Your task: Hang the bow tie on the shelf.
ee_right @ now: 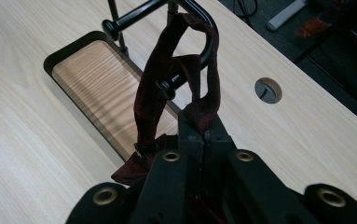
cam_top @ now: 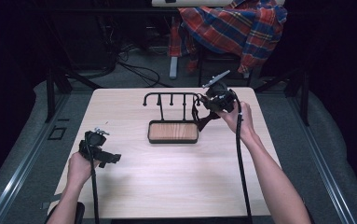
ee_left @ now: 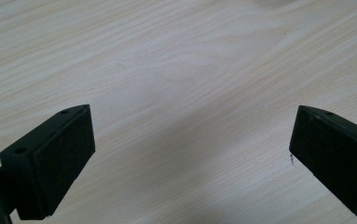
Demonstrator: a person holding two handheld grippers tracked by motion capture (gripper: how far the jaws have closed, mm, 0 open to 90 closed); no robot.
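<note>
Right gripper view: right gripper (ee_right: 204, 133) clamps dark red strap (ee_right: 155, 88) looped over rack (ee_right: 199, 14) hook (ease it off, keeping tension low); left gripper (ee_left: 190, 154) gapes, idle.

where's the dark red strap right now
The dark red strap hangs looped over the right end hook of the black rack, above the tray's right end, its lower part pinched in the right gripper.

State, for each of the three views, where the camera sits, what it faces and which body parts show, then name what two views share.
High view: above the table, looking forward and down; both forearms, left gripper, right gripper.
Left gripper view: on the left gripper, facing bare tabletop; open jaws.
Right gripper view: on the right gripper, shut on a dark red strap looped over the rack.
Shared: rack and tray.
</note>
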